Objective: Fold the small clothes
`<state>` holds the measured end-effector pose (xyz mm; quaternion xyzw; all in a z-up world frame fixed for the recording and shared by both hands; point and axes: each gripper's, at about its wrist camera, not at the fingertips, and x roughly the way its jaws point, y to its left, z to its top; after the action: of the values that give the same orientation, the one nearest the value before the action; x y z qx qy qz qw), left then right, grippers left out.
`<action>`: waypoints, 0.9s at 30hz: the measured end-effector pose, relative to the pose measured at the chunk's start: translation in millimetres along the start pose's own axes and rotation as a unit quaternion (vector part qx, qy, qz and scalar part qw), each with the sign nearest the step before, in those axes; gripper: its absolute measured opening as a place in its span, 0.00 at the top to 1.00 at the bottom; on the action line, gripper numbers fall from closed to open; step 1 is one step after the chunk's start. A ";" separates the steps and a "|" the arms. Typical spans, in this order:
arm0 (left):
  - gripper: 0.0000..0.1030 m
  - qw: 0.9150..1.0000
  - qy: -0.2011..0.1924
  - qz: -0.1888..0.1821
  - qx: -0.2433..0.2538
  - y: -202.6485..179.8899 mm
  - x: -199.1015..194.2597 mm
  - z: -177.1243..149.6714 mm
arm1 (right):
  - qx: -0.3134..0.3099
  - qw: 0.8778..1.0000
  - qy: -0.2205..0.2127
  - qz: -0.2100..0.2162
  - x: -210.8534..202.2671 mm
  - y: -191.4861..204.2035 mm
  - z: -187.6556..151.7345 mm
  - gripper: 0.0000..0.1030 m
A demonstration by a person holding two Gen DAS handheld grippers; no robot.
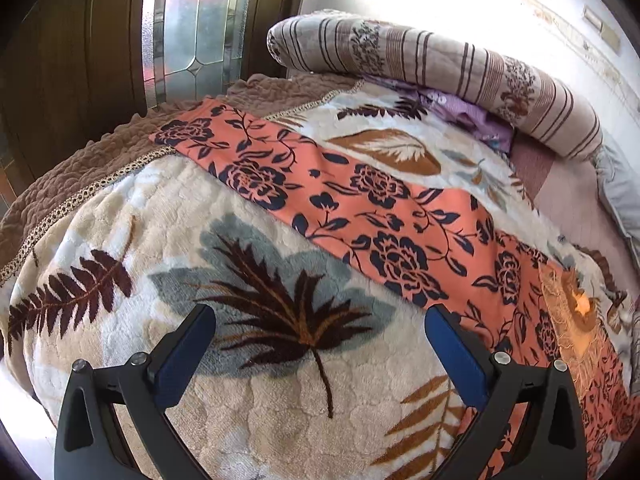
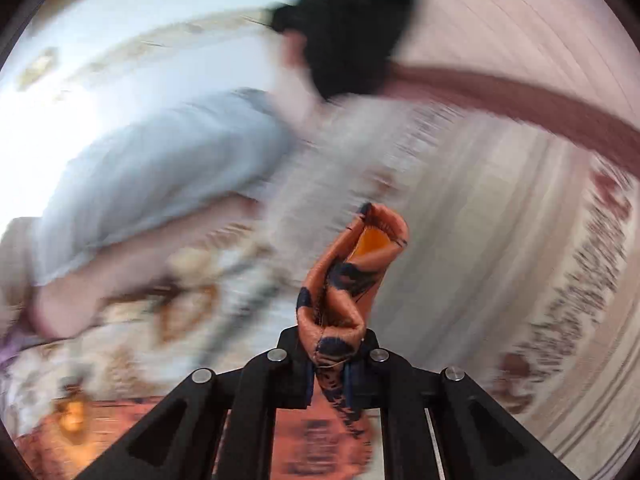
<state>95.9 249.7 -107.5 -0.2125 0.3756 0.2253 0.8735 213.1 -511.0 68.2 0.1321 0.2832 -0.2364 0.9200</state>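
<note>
Left wrist view gives me a long orange garment (image 1: 384, 216) printed with dark blue flowers, lying flat and stretched diagonally across a cream fleece blanket (image 1: 168, 208) with leaf patterns. My left gripper (image 1: 320, 344) hangs over the blanket with its blue-padded jaws spread wide and nothing between them; the near edge of the garment runs just beside the right-hand finger. Beyond the garment I see a rolled striped quilt (image 1: 440, 68) with floral panels, a bit of purple cloth (image 1: 476, 116) tucked under it, and a brown quilted cover (image 1: 92, 160) along the blanket's far edge. A leaded glass door panel (image 1: 192, 28) stands behind.

On the right wrist view, my right gripper (image 2: 330, 364) is clamped tight on a bunched end of the same orange garment (image 2: 352, 276), which stands up crumpled past the fingertips, its plain orange inner side showing at the top. More of the fabric trails down beneath the jaws. Everything behind is heavily smeared; I can make out only a pale grey-blue cloth (image 2: 160, 168) and a dark shape (image 2: 348, 32) that I cannot identify.
</note>
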 end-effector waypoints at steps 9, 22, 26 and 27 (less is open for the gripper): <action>0.00 1.000 -0.013 -0.016 -0.016 14.1 -11.8 4.9 | -0.024 0.929 0.013 0.369 -110.3 271.0 -83.3 0.87; 0.00 0.999 -0.004 -0.029 -0.024 18.5 -11.5 6.3 | -0.083 0.912 0.213 0.339 -17.3 283.9 -255.0 0.12; 0.00 1.000 -0.005 -0.026 -0.013 14.1 -11.3 4.2 | -0.033 0.934 0.148 0.325 -17.6 234.2 -199.8 0.12; 0.00 1.000 -0.004 -0.027 -0.014 14.0 -10.6 4.0 | -0.011 0.937 0.146 0.317 -7.8 214.6 -190.3 0.12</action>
<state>83.9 260.7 -99.8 -0.2337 0.3632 0.2073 0.8777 229.5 -253.3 -57.0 0.2378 0.3605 0.0929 0.8971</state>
